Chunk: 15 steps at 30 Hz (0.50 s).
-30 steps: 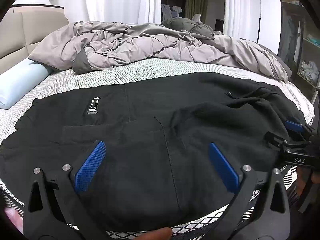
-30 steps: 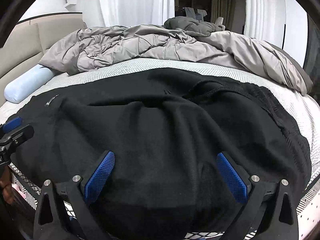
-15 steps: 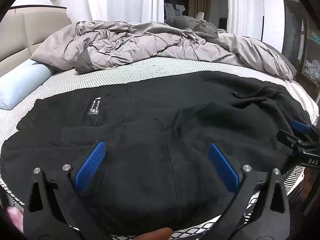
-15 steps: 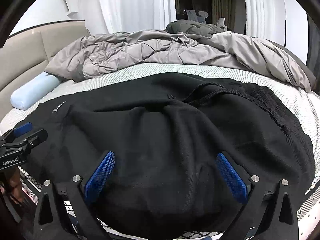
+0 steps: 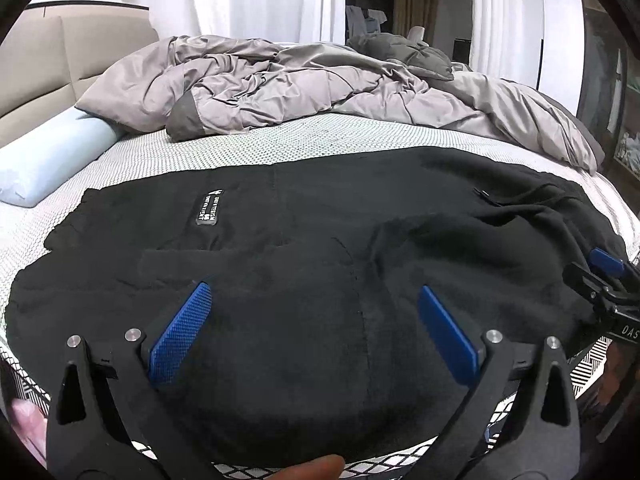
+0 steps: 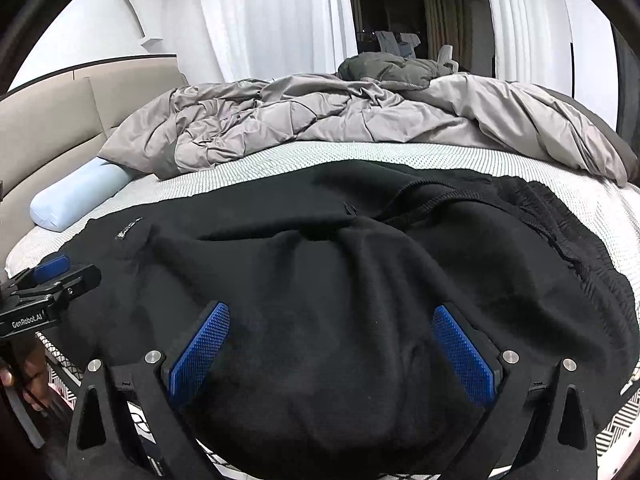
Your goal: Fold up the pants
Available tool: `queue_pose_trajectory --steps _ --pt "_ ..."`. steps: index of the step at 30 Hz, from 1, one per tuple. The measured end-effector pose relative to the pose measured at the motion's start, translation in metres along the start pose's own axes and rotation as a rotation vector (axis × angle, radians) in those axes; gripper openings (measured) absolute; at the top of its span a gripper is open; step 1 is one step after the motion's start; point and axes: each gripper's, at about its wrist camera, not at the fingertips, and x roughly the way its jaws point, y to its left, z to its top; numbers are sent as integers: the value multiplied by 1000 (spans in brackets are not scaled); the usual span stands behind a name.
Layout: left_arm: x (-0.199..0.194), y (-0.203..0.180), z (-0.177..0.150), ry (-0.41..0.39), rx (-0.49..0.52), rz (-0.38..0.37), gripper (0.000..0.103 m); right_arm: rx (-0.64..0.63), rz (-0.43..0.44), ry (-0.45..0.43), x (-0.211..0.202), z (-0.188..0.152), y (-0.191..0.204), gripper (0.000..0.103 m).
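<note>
Black pants (image 5: 320,240) lie spread across the near part of the bed, with a small white-lettered label (image 5: 209,207) toward the left and the ribbed waistband (image 6: 560,232) at the right. My left gripper (image 5: 314,304) hovers open above the near edge of the pants, nothing between its blue pads. My right gripper (image 6: 330,322) is also open, over a bunched fold of the same pants (image 6: 360,264). The right gripper (image 5: 606,268) shows at the right edge of the left wrist view, and the left gripper (image 6: 52,270) at the left edge of the right wrist view.
A crumpled grey duvet (image 5: 320,88) fills the far half of the bed. A pale blue bolster pillow (image 5: 52,160) lies at the left by the beige headboard (image 5: 40,60). White patterned mattress cover (image 5: 280,144) shows between duvet and pants. White curtains hang behind.
Both grippers have drawn back and risen slightly from the pants, so more of the bed and room shows. Both stay open; the pants have not moved.
</note>
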Motion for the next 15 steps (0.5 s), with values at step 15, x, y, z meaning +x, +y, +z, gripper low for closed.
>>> queue_pose_trajectory --steps 15 --pt "-2 4 -1 14 -12 3 102 -12 -25 8 7 -2 2 103"
